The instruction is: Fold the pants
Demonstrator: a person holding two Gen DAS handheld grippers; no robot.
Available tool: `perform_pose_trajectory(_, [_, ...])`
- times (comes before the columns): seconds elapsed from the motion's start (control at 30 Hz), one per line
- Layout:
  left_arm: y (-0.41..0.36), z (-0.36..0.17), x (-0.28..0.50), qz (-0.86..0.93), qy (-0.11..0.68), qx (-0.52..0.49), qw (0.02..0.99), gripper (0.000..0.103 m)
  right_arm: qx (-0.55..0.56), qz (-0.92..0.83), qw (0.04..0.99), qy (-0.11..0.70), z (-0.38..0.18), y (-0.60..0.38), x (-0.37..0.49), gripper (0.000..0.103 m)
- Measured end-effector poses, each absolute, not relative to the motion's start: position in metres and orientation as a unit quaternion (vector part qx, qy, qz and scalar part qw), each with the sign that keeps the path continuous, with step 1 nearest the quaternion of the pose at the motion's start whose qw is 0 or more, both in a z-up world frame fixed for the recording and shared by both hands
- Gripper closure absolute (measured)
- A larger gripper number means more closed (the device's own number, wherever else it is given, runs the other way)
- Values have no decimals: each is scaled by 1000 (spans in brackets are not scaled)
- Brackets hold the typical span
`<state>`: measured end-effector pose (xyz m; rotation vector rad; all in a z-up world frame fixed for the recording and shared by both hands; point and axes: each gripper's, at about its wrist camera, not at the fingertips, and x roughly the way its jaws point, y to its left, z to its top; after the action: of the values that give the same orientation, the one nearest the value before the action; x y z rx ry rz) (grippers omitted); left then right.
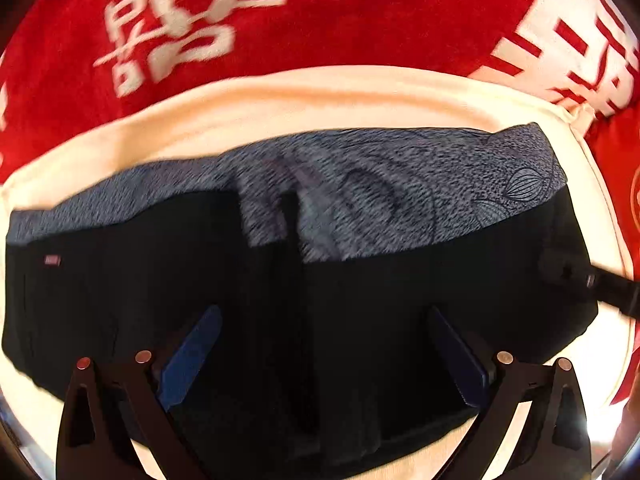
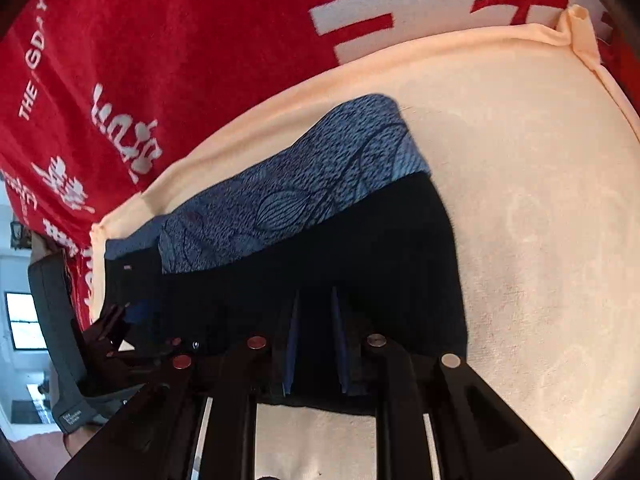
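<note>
The black pants (image 1: 360, 300) with a grey-blue patterned waistband (image 1: 400, 184) lie folded on a cream cloth (image 1: 320, 96). My left gripper (image 1: 324, 320) is open, its blue-padded fingers (image 1: 192, 356) spread wide just above the black fabric. In the right wrist view the pants (image 2: 360, 240) lie ahead with the waistband (image 2: 304, 184) on the far side. My right gripper (image 2: 316, 300) has its jaws nearly together at the pants' near edge; dark fabric fills the narrow gap between them. The right gripper's tip also shows in the left wrist view (image 1: 576, 276) at the pants' right edge.
A red blanket with white lettering (image 1: 320, 12) lies under the cream cloth (image 2: 540, 240) and beyond it. The left gripper's body (image 2: 120, 336) shows at the left of the right wrist view, at the pants' left end. A room with a window (image 2: 24, 320) lies past it.
</note>
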<state>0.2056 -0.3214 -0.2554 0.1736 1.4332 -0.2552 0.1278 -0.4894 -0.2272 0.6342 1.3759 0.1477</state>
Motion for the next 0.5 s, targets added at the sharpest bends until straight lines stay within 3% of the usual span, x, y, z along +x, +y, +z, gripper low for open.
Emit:
perform_pose_trajectory(0.1, [-300,-246,195,-80,656,62,748,0,283,86,717,631,-223,-473,127,83])
perform_pose_trajectory(0.23, [-264,-223,178,-39,647,48,760,0,350,123,701,609,-210,-466,116,57])
perform_pose_trajectory(0.5, [-213,-210,146,24,646,39,762,0,522,162,592,592,-253,-417,85,57])
